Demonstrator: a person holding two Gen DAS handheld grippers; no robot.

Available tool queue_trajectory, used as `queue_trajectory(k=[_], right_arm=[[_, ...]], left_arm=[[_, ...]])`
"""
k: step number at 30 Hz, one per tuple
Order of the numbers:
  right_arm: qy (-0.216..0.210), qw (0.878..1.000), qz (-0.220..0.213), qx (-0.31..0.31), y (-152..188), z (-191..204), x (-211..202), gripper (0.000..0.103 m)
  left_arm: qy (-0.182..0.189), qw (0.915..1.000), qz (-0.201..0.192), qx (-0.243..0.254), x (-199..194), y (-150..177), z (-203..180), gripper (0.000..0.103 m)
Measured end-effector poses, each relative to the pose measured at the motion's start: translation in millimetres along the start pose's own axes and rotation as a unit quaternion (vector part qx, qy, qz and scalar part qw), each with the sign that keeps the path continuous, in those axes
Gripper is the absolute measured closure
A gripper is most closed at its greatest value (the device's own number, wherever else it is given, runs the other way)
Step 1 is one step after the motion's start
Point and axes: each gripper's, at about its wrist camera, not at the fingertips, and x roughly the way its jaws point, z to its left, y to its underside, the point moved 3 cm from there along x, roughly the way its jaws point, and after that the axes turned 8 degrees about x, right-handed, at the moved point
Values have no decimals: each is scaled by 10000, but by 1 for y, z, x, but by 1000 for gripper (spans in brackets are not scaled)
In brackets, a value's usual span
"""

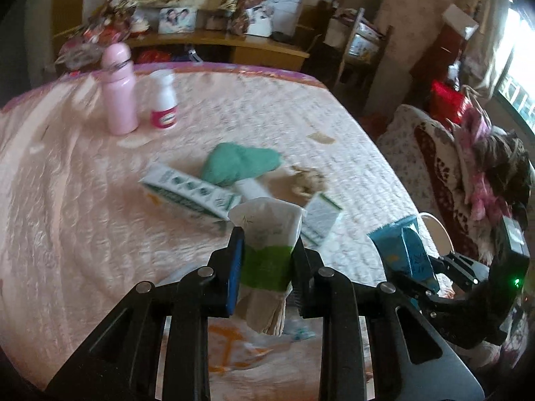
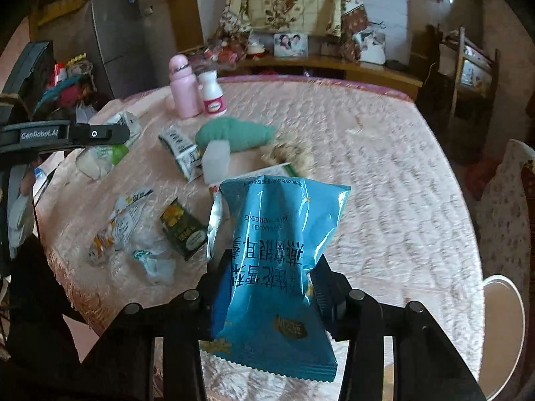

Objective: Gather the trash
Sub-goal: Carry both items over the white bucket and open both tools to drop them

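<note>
My left gripper [image 1: 268,244] is shut on a white and green paper packet [image 1: 267,214], held above the pink quilted table [image 1: 83,200]. My right gripper [image 2: 271,264] is shut on a blue snack bag [image 2: 277,220], also lifted off the cloth. In the left wrist view the blue bag [image 1: 406,247] shows at the right. On the table lie a green and white carton [image 2: 180,150], crumpled brown paper [image 2: 294,153], a dark green packet [image 2: 184,230] and clear wrappers [image 2: 123,224].
A pink bottle [image 2: 183,90] and a white pill bottle [image 2: 212,95] stand at the table's far side, with a teal cloth [image 2: 234,133] nearer. A white round rim [image 2: 501,334] sits off the table's right edge. Shelves and furniture crowd the room behind.
</note>
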Motion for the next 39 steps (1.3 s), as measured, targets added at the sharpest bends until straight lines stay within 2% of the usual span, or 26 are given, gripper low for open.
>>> queue_trajectory(k=[20, 32, 39], right_arm=[[678, 9952, -503, 486, -5, -71, -60, 59], [1367, 9830, -634, 1049, 10, -158, -98, 59], [1798, 9690, -662, 1562, 29, -222, -127, 59]], left_arm=[[451, 9973, 4, 588, 42, -22, -112, 80], [792, 9901, 28, 1161, 74, -43, -202, 80], [1046, 9818, 112, 1582, 99, -51, -266, 80]])
